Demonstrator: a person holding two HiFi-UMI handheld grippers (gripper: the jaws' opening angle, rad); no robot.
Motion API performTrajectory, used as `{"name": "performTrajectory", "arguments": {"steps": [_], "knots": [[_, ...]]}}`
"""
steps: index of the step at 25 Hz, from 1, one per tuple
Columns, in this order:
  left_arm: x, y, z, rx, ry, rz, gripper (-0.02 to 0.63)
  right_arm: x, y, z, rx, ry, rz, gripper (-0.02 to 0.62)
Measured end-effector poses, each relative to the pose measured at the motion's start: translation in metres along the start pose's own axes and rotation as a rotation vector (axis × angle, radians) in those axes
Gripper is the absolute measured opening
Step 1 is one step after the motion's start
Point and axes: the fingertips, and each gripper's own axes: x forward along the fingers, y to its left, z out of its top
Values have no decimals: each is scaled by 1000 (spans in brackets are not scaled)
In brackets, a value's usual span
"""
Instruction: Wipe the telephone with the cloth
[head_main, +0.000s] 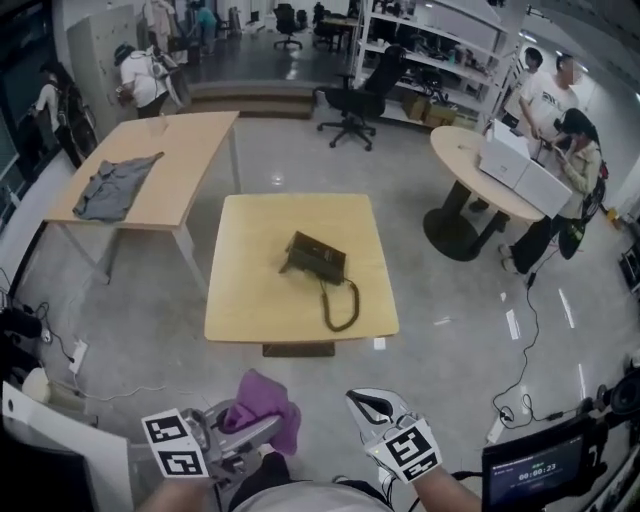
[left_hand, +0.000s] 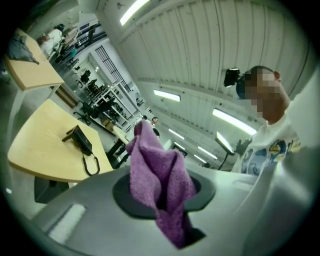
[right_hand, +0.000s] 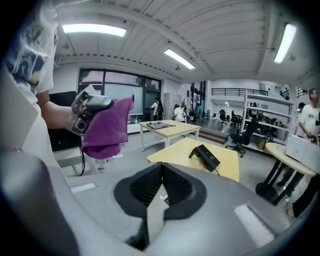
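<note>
Open-plan workroom with a grey concrete floor (head_main: 150, 300). Nearest the person, at the bottom of the head view, the left gripper (head_main: 258, 432) has its jaws clamped on a purple cloth (head_main: 266, 404), which bunches upward out of the pads and hangs partly below them. Beside it, the right gripper (head_main: 368, 408) holds nothing; its ribbed pads (right_hand: 172, 182) are pressed together. Both grippers are held off the floor, short of the table's near edge. Farther out stands a square yellow table (head_main: 250, 300), and on it, near the centre, lies the dark telephone (head_main: 317, 258), handset in its cradle, its coiled cord (head_main: 340, 305) looping toward the near edge. The cloth is well apart from the telephone. Beyond, to the left, a longer wooden table (head_main: 190, 160) carries a grey garment (head_main: 115, 185). To the right is a round table (head_main: 460, 150) with white boxes (head_main: 520, 165), and people stand around it. A black office chair (head_main: 355, 100) stands at the far end.
</note>
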Motion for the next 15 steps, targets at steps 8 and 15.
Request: {"name": "performTrajectory", "arguments": {"steps": [8, 15], "knots": [[34, -88, -61, 57, -37, 57, 87, -110, 7, -49, 38, -19, 75, 3], [27, -151, -91, 86, 9, 91, 87, -170, 33, -53, 27, -66, 140, 3]]}}
